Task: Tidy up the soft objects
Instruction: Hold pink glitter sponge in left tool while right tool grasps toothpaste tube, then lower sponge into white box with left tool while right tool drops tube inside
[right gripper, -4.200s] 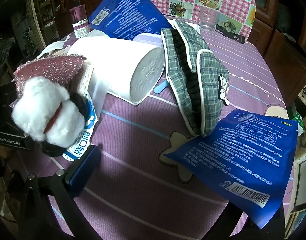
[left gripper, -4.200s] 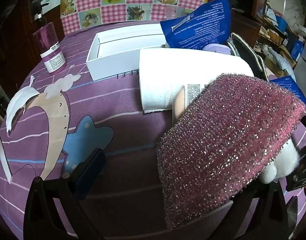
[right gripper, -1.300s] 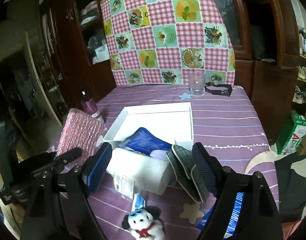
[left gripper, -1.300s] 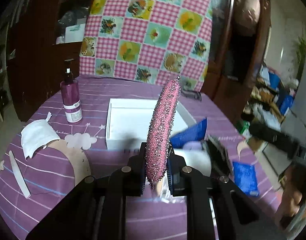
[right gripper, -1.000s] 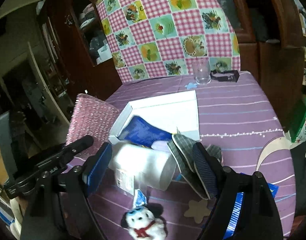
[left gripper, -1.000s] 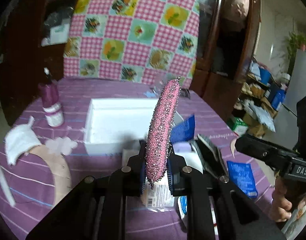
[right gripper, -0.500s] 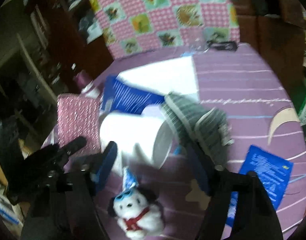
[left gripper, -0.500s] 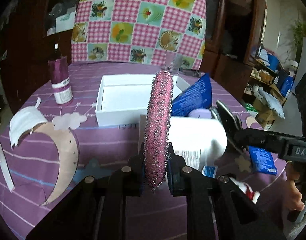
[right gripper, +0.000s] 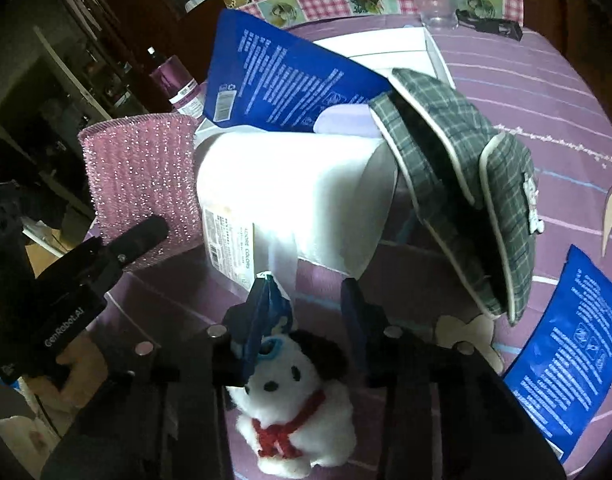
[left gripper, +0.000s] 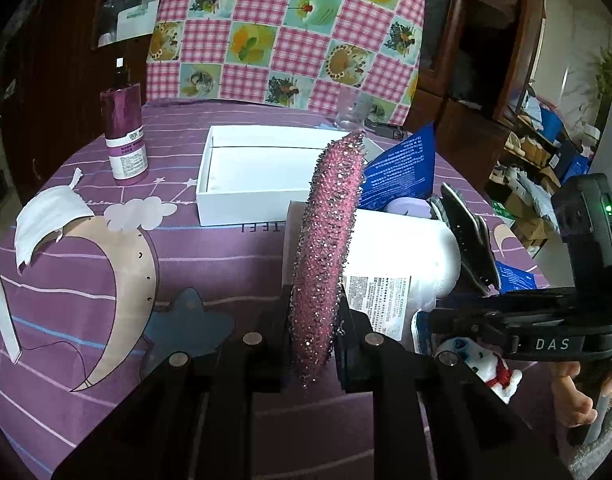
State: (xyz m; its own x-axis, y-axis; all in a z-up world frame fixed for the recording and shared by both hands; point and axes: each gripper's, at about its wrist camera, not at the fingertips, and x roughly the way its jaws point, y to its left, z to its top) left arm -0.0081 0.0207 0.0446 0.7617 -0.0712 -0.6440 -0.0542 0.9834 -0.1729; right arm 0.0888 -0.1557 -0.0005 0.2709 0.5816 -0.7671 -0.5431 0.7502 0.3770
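My left gripper (left gripper: pixel 311 322) is shut on a pink glittery sponge (left gripper: pixel 328 248) and holds it upright above the purple tablecloth; the sponge also shows in the right wrist view (right gripper: pixel 142 180). My right gripper (right gripper: pixel 312 312) is open, its fingers on either side of a white plush dog (right gripper: pixel 294 404) with a red scarf lying on the table; the dog also shows in the left wrist view (left gripper: pixel 492 368). An open white box (left gripper: pixel 262 172) stands at the back.
A wrapped white paper roll (right gripper: pixel 298 188), a plaid grey pouch (right gripper: pixel 474 176) and blue packets (right gripper: pixel 282 84) lie by the box. A purple bottle (left gripper: pixel 124 136), a glass (left gripper: pixel 348 110), a white mask (left gripper: pixel 50 220) and another blue packet (right gripper: pixel 566 360) are on the table.
The right gripper has come down and forward over the plush dog, which now lies between its open fingers. The left gripper has lowered slightly, still holding the sponge.
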